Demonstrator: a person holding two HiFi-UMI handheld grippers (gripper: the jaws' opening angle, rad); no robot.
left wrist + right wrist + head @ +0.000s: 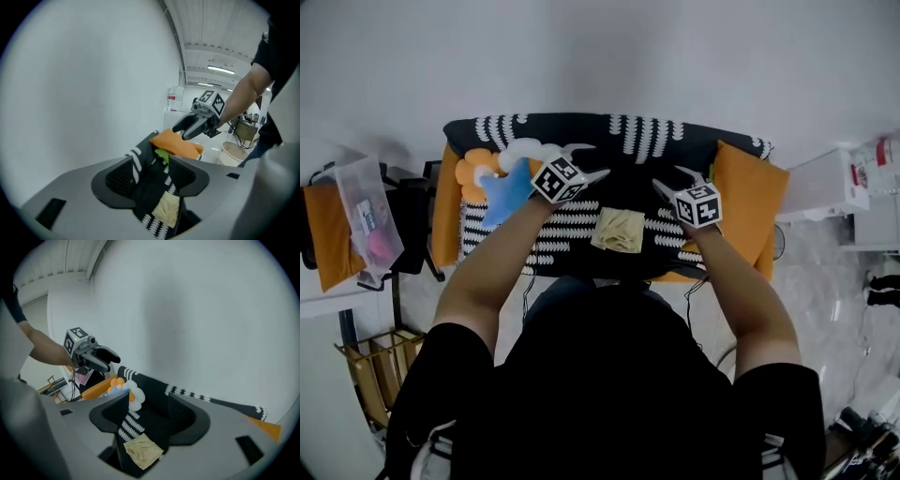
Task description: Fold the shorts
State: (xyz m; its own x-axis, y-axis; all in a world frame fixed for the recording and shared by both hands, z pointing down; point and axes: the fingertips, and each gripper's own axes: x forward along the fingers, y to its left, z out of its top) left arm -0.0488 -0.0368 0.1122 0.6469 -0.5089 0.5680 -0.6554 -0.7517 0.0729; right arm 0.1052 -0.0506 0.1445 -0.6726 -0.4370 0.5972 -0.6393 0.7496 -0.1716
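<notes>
— Shorts (pixel 619 230) located?
— Recorded as a small tan folded square, laid flat on the black-and-white table cover (pixel 562 246), at the centre, toward the near edge. Touched by neither gripper.
— Grippers?
— Left gripper (pixel 589 161) and right gripper (pixel 673 180) are held in the air over the cover, to the left and right of the shorts. The jaws of both are spread and nothing is gripped.
— Farther back?
— A blue and white cloth (pixel 508 187) is seen far left, beside the left gripper. Orange padding (pixel 750 197) is noted at both table ends. A plain pale wall (pixel 187 310) is noted behind.
</notes>
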